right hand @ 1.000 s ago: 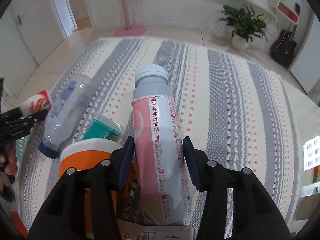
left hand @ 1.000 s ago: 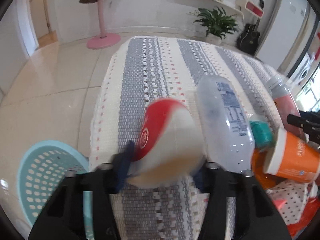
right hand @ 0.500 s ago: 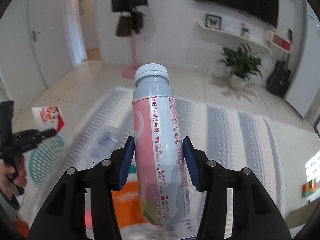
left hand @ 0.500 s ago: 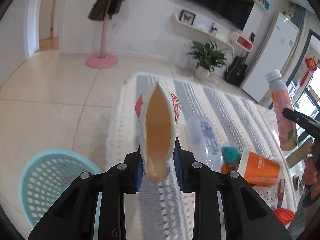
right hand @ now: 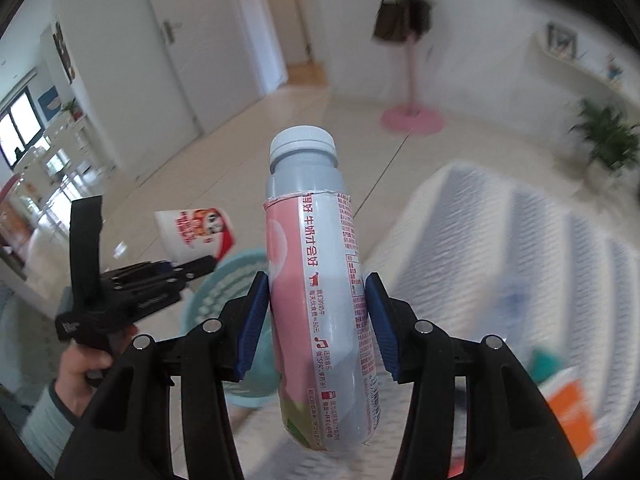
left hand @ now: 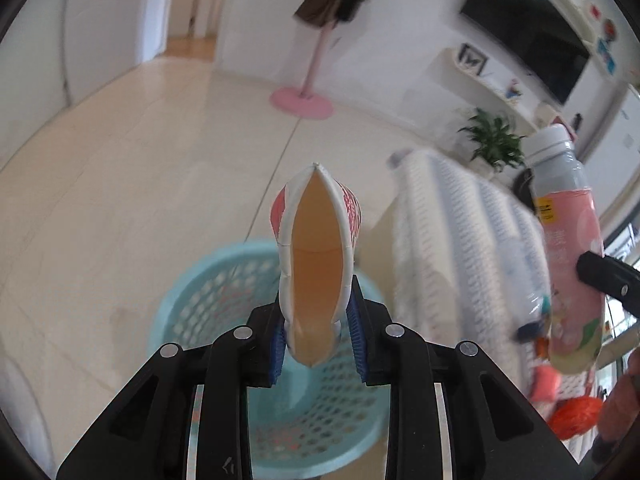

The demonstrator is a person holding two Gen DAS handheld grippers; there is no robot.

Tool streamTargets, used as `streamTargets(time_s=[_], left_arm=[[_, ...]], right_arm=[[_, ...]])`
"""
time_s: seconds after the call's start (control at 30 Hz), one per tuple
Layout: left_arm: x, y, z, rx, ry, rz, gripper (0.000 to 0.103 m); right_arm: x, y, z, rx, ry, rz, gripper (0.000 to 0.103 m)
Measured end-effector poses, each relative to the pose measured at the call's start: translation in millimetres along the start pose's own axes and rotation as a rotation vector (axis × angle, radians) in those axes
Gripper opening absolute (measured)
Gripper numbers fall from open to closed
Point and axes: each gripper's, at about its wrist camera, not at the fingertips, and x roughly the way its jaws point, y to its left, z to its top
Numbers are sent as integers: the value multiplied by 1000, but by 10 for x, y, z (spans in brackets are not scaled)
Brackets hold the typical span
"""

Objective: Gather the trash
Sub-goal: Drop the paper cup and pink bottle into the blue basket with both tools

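Both grippers now swinging off rug toward basket [left hand: 224, 280]: left gripper [left hand: 318, 334] squeezing cup [left hand: 316, 256] directly above it; right gripper [right hand: 316, 322] clamping bottle [right hand: 320, 300], trailing.

Black plastic left gripper [left hand: 316, 344] and right gripper [right hand: 316, 320] with blue finger pads [right hand: 252, 320], silver screws, and a pale green sleeve [right hand: 44, 424].

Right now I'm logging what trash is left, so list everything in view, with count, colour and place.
paper cup: 1, red and white, squashed in left gripper, above basket
drink bottle: 1, pink label, grey cap, in right gripper
laundry-style basket: 1, light blue, on floor beside rug
rug: 1, white with grey stripes, on floor
orange cup: 1, blurred, on rug
coat stand: 1, pink, by wall
potted plant: 1, green, by wall
left gripper: black, blue pads
right gripper: black, blue pads
hand: 1, holding left gripper
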Motion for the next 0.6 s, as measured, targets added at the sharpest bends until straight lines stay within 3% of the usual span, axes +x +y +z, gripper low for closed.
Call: streamTargets(time_s=[0.1, 0.33, 0.37, 0.47, 0.6], left_arm=[[151, 202, -174, -23, 63, 29, 26], [462, 448, -435, -60, 154, 38, 28], [492, 467, -456, -63, 160, 41, 30], [512, 527, -499, -66, 154, 51, 53], [439, 525, -543, -73, 131, 42, 56]], right_arm=[[405, 252, -120, 10, 85, 36, 46], [1055, 491, -434, -3, 218, -6, 47], [1114, 510, -456, -1, 231, -9, 47], [1193, 523, -475, 1, 238, -28, 50], [1102, 449, -432, -2, 220, -30, 52]])
